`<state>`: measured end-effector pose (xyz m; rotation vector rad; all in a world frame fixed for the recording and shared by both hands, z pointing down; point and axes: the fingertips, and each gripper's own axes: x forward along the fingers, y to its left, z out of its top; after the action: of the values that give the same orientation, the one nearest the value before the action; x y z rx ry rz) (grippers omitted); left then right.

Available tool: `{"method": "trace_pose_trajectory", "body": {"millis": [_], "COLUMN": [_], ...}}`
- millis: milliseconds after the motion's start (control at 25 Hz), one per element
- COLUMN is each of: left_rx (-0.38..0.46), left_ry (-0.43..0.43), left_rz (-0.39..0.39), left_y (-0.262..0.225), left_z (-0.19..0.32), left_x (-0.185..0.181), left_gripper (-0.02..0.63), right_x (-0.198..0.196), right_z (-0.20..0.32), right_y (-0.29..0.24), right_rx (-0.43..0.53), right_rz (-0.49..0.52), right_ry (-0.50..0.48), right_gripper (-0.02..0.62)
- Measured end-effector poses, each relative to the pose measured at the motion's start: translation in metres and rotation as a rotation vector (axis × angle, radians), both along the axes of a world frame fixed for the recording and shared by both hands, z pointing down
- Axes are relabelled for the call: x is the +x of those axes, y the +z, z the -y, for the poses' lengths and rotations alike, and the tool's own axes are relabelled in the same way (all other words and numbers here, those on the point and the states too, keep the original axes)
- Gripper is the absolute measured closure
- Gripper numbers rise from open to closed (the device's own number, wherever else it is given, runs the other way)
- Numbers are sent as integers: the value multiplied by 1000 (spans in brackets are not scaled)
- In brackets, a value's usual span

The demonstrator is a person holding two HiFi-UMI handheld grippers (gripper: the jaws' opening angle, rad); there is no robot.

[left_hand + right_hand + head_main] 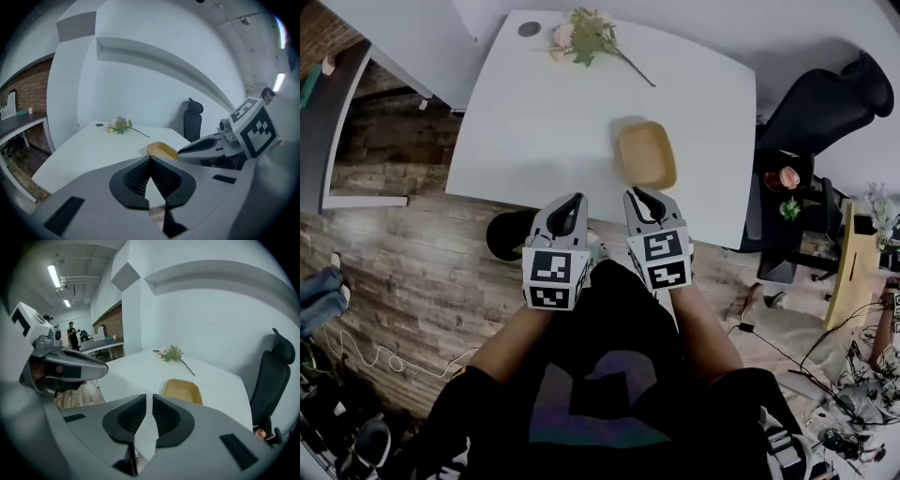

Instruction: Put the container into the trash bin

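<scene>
A shallow yellow container (647, 155) lies empty on the white table (534, 122), near its front edge. It also shows in the left gripper view (161, 150) and the right gripper view (183, 390). A round black trash bin (506, 234) stands on the floor just below the table's edge. My left gripper (575, 200) hovers at the table edge beside the bin, shut and holding nothing (150, 158). My right gripper (636, 194) sits just short of the container, shut with only a thin slit between its pads, also holding nothing (152, 397).
A sprig of flowers (586, 37) lies at the table's far side. A black office chair (825, 103) stands to the right, with a cluttered side stand (787, 192) beside it. Cables and bags lie on the wooden floor to both sides.
</scene>
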<state>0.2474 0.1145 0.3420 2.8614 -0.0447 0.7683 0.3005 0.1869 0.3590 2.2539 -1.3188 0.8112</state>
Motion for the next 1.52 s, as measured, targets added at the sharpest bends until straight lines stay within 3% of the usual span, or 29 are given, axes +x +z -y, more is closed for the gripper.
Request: {"method": "trace_pose_trajectory", "body": {"millis": [480,760,960,1240,1520], "left_rx": [-29,-43,-45,-45,-34], "left_ry": [-45,-70,-88,-145,-289], "left_rz": [112,154,153,115,89], "left_y": [56,77,79,66,49], "left_z": [-6,-3,3,19,64], "left_x": [24,26,26,12,-43], "left_gripper": [598,598,598,598,598], "right_x": [26,28,28,20,-29], "right_z": [-3,-2,-2,13,78], "right_y": [55,77,80,60,26], "right_rx": [-187,-251,-282,-260,-176], "right_rz": [37,71,54,5,-39], "right_ry": [-125,-190,-210,-240,-391], "right_gripper": [515,516,552,561,563]}}
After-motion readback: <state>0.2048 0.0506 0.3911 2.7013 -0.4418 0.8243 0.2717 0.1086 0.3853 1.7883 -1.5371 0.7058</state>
